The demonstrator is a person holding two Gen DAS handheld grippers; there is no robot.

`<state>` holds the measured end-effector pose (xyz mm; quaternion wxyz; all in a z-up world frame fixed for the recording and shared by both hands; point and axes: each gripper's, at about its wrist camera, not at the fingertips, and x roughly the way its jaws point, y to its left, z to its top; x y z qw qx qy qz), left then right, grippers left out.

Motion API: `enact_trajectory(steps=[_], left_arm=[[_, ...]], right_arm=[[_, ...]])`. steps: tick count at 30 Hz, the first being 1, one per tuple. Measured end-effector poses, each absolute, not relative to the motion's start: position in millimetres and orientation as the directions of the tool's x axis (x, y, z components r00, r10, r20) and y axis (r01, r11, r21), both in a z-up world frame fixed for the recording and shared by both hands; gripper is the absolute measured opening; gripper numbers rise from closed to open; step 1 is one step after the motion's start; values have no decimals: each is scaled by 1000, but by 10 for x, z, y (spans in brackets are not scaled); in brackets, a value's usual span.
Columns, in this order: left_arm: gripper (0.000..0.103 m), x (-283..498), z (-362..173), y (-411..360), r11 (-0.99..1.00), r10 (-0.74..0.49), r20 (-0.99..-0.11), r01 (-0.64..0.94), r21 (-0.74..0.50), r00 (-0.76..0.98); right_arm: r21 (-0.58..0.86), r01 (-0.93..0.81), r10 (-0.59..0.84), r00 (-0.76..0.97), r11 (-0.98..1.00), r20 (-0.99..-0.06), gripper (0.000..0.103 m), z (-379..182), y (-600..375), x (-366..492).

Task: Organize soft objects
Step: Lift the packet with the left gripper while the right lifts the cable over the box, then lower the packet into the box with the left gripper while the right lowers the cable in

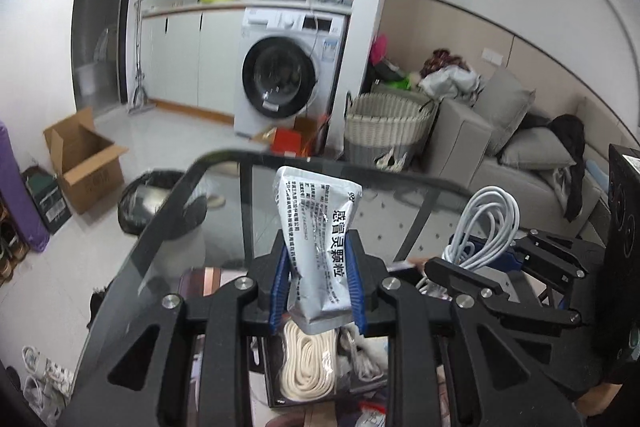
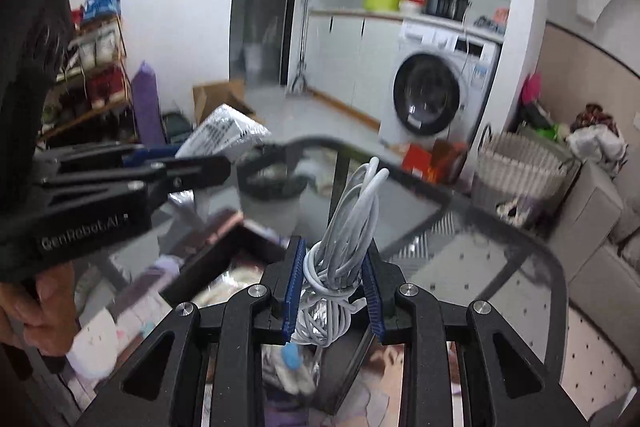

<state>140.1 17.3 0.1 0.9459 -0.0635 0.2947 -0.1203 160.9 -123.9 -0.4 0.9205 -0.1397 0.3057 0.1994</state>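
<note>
My left gripper (image 1: 318, 281) is shut on a silver medicine sachet (image 1: 320, 239) with black Chinese print, held upright above the glass table (image 1: 168, 239). My right gripper (image 2: 332, 291) is shut on a coiled white cable (image 2: 344, 247), also lifted above the table. The right gripper with the cable (image 1: 486, 227) shows at the right of the left wrist view. The left gripper and the sachet (image 2: 224, 133) show at the left of the right wrist view. A cream rope bundle (image 1: 306, 367) lies in a black box (image 1: 280, 401) below the left gripper.
The glass table's curved dark rim (image 2: 520, 227) runs ahead. Beyond stand a washing machine (image 1: 280, 79), a woven basket (image 1: 388, 131), a grey sofa (image 1: 520, 155), a cardboard box (image 1: 84, 159) and a black-bagged bin (image 1: 148, 199). A shelf rack (image 2: 92, 67) stands at the left.
</note>
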Motion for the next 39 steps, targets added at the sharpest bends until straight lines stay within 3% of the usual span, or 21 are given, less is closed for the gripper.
enact_trajectory(steps=[9,14,25,31,39], left_arm=[[24,1626,-414,-59,962,-265,-756,215,-168,598],[24,1626,-590,-231,958,-259,-818,245,-149,514],[31,1633,-731,-348,957,-252,-858,245,-153,448],[35,1650,-716,-305,958,-253,-859,241,-157,446],[41,1628,-596,-223,957,-268,-836,232,-173,479]], right_arm=[[-152,-510,220,596,847,-773,28,-471,-1149,1734],[-151,-528,206,556,835,-806,28,-686,-1102,1765],[-96,-551,212,468,829,-858,29,-954,-1040,1792],[-67,-550,227,449,833,-864,45,-931,-1005,1801],[-59,-530,241,479,846,-844,46,-780,-1064,1754]])
